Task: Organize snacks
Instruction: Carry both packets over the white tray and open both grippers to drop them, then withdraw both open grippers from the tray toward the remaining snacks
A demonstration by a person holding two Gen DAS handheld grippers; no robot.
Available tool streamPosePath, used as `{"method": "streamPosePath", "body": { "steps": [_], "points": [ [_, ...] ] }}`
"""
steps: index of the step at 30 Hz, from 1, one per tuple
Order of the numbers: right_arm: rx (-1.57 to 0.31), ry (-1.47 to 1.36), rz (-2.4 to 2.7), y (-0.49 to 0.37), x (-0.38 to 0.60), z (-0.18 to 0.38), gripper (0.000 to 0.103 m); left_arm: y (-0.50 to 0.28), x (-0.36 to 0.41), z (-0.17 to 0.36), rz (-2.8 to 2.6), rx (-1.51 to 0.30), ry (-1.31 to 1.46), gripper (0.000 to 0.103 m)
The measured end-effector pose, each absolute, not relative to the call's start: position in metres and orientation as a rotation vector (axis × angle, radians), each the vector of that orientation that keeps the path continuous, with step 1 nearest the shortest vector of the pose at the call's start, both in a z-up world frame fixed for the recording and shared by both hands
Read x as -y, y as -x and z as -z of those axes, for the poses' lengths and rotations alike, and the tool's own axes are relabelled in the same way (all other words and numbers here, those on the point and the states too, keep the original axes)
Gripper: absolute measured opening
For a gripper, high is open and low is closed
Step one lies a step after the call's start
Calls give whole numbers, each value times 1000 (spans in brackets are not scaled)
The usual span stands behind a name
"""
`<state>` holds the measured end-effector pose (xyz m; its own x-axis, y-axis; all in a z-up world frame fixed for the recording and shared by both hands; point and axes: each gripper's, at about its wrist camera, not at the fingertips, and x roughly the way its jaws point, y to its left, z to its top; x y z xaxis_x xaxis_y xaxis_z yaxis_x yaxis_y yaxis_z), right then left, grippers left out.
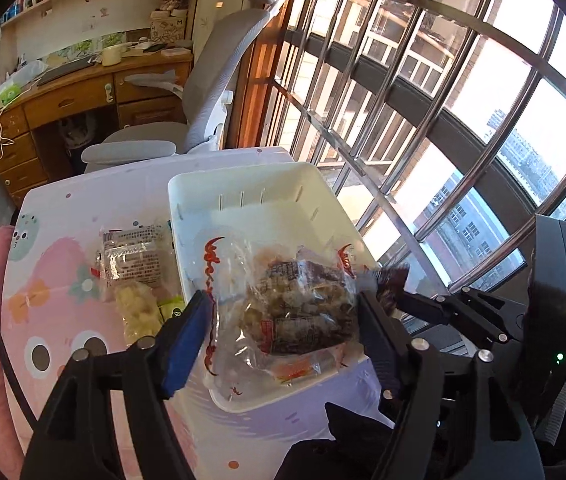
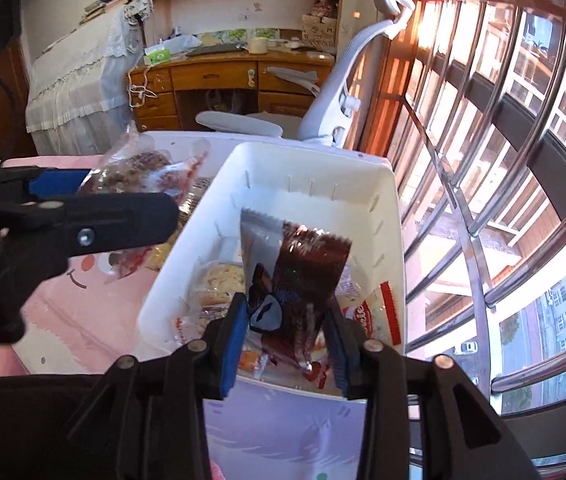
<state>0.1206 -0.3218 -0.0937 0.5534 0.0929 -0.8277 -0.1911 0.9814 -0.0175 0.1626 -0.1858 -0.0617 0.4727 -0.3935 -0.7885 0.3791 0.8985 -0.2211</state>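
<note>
The left wrist view shows the left hand-held gripper [image 1: 283, 320] half open around a crinkly clear snack bag [image 1: 283, 304] over the white plastic basket [image 1: 243, 188]; whether its pads press cannot be told. Only this view shows two more packets [image 1: 135, 276] lying on the patterned desk [image 1: 51, 280] beside the basket. The right wrist view shows the right hand-held gripper [image 2: 289, 332] partly open, a glossy brown wrapper [image 2: 303, 276] upright between its blue pads above other packets inside the basket [image 2: 323, 168].
</note>
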Motion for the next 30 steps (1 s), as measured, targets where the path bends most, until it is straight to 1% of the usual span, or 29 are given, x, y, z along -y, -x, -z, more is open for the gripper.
{"method": "streamPosePath", "body": {
  "steps": [3,6,17,30],
  "points": [
    [-991,76,-168,-124,328,98,43,-165,184,66,463,-995,20,73],
    [-1001,65,-163,-127,329,100,43,-167,176,69,441,-1007,31,78],
    [-1071,51,-203,-129,299,114,44,-158,123,78,364,-1034,90,79],
    [-1142,-5,-205,-115,225,121,44,-139,35,74,330,-1067,83,79]
  ]
}}
